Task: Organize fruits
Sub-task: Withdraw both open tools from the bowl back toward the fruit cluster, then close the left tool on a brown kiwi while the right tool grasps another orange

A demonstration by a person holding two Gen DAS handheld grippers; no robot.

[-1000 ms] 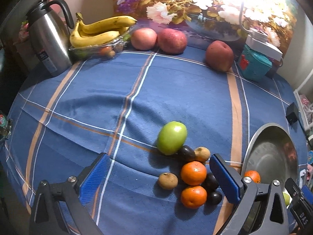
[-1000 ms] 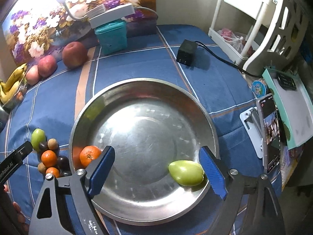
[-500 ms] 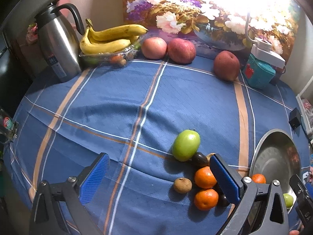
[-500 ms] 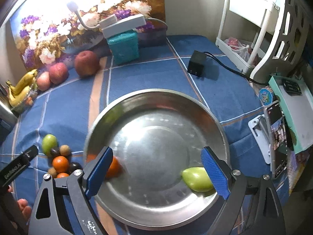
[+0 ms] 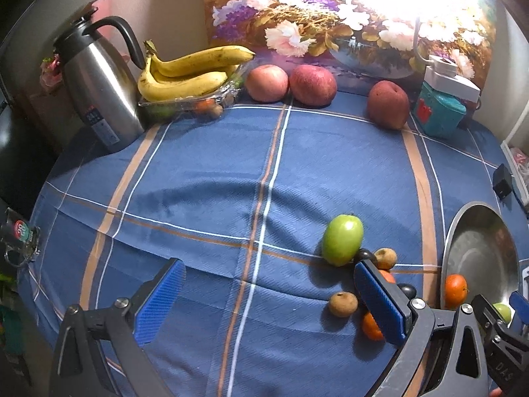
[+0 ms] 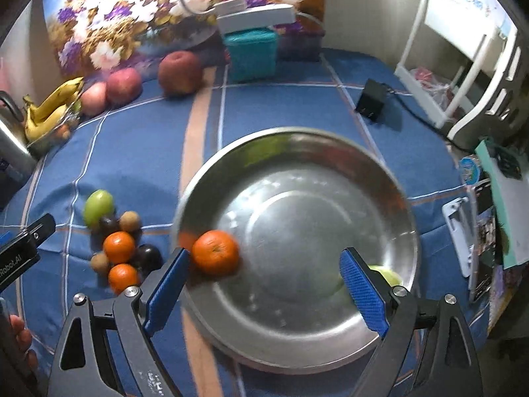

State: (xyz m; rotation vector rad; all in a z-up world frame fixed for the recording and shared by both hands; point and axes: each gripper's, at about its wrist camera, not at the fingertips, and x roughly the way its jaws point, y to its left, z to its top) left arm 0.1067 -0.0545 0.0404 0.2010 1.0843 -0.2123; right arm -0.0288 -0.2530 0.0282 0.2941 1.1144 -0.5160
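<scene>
A steel bowl (image 6: 297, 152) sits on the blue cloth and holds an orange (image 6: 215, 252) and a green fruit (image 6: 390, 276). My right gripper (image 6: 264, 281) is open and empty above the bowl's near side. Left of the bowl lies a cluster: a green fruit (image 5: 342, 244), oranges (image 6: 119, 247), dark plums (image 6: 148, 255) and small brown fruits (image 5: 343, 303). My left gripper (image 5: 269, 301) is open and empty, low over the cloth, its right finger over the cluster. The bowl also shows in the left wrist view (image 5: 476, 251).
At the back stand a steel jug (image 5: 99, 89), bananas (image 5: 188, 72) on a clear tray, three red apples (image 5: 312, 84), a teal box (image 5: 439, 115) and a floral picture. A black adapter (image 6: 372, 99) and a white rack (image 6: 463, 49) are at the right.
Both grippers have drawn back and shifted left. In the right wrist view the bowl has slid right and the orange now shows clear of the left finger; the green fruit is partly behind the right finger.
</scene>
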